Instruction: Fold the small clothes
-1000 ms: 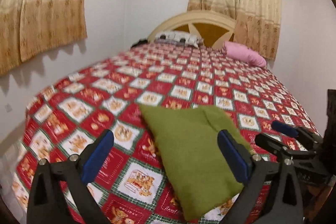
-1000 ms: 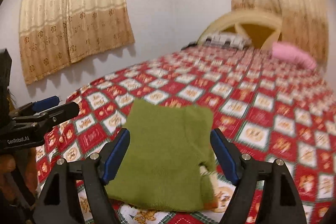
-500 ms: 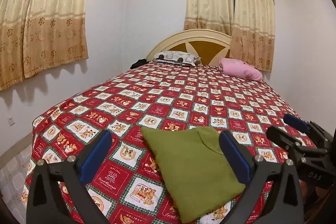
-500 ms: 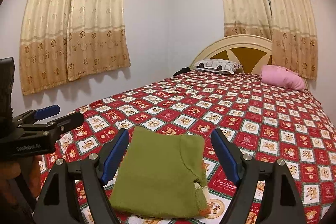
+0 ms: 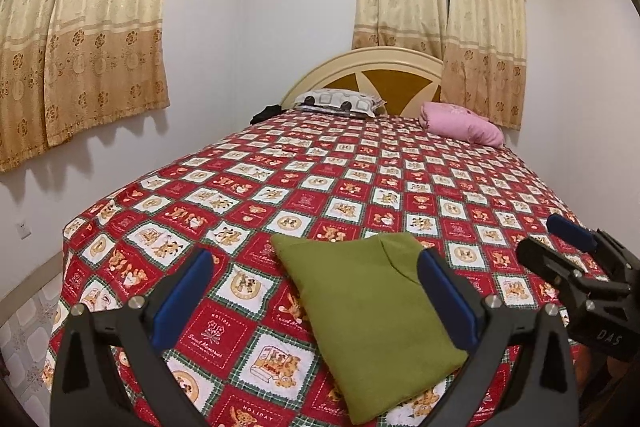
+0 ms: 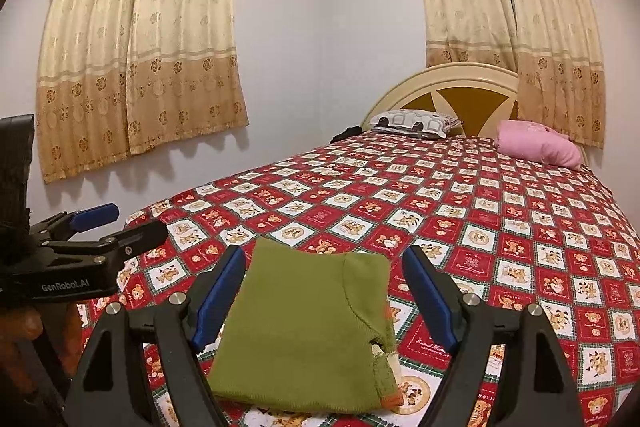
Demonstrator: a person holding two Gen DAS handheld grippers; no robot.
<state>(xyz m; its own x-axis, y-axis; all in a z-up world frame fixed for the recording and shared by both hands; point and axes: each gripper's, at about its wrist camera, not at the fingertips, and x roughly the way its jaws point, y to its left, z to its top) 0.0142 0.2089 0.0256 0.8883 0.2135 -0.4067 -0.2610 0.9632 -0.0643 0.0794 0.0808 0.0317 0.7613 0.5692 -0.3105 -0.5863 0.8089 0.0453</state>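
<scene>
Left gripper (image 5: 312,301) and right gripper (image 6: 324,293): fingers spread wide, holding nothing. Folded green garment (image 6: 308,327) lies on bed (image 5: 360,167) near foot edge. Gripper bodies read "GenRobot.AI", "DAS". Bedspread squares read "HOLIDAY", "Sweet Memories". Far: pillows (image 5: 340,101), headboard (image 5: 384,75).

Both wrist views face the headboard (image 5: 370,79) from the bed's foot.

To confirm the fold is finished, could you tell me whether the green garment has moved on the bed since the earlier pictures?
No. The green garment lies on the same squares of the bedspread as before; only the cameras tilted.
</scene>
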